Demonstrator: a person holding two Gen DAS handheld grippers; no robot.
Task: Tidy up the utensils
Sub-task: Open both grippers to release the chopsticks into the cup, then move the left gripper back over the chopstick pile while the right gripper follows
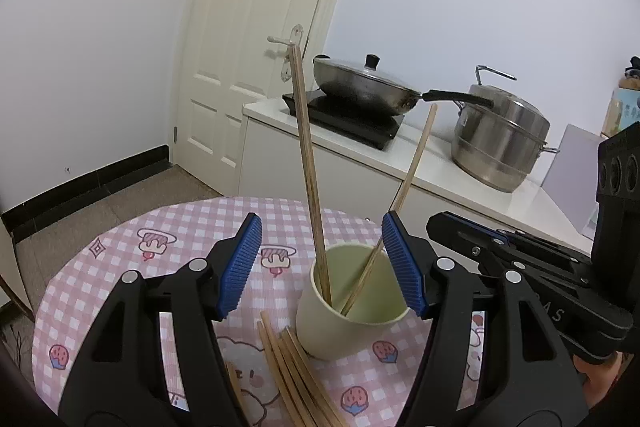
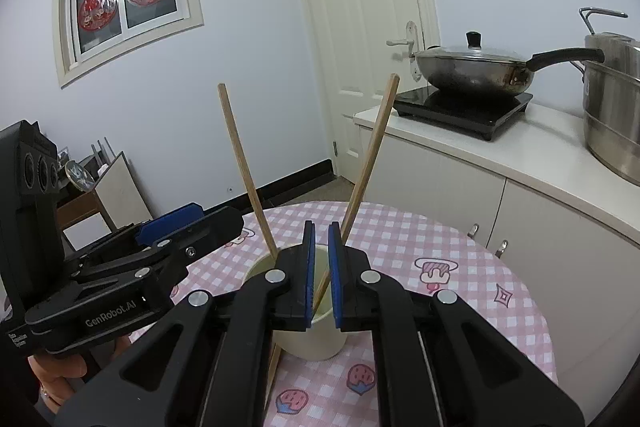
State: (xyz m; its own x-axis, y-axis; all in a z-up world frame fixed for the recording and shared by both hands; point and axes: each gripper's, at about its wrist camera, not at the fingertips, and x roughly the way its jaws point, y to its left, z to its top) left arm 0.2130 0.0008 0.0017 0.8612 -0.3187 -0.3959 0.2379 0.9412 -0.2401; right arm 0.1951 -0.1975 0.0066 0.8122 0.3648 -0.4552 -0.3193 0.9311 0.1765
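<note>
Nearest my left wrist camera lies a loose bundle of wooden chopsticks point(image 1: 294, 379) on the pink checked cloth of the round bench point(image 1: 120, 267), their ends fanning toward the foot of a pale green cup point(image 1: 352, 311). My left hand-held gripper point(image 1: 324, 263) has its blue pads spread apart, one on either side of the cup's mouth, with nothing pressed between them. Two chopsticks already stand in the cup: a darker one point(image 1: 308, 163) leaning against the left of the rim, and a lighter one point(image 1: 404, 187) tilted to the right.

From my right side, the right hand-held gripper point(image 2: 319, 275) has its pads drawn close together just above the cup point(image 2: 312, 339), leaving only a narrow slit. One standing chopstick point(image 2: 360, 187) crosses behind that slit; I think it merely passes behind the pads rather than being pinched, but the angle is poor. The other chopstick point(image 2: 244, 167) leans off to the left.

Behind the bench, a white counter point(image 2: 500, 155) carries a lidded wok point(image 2: 472, 67) on a black cooktop point(image 2: 472, 111) and a steel steamer pot point(image 1: 500, 143). A white door point(image 1: 248, 47) stands shut beyond.
</note>
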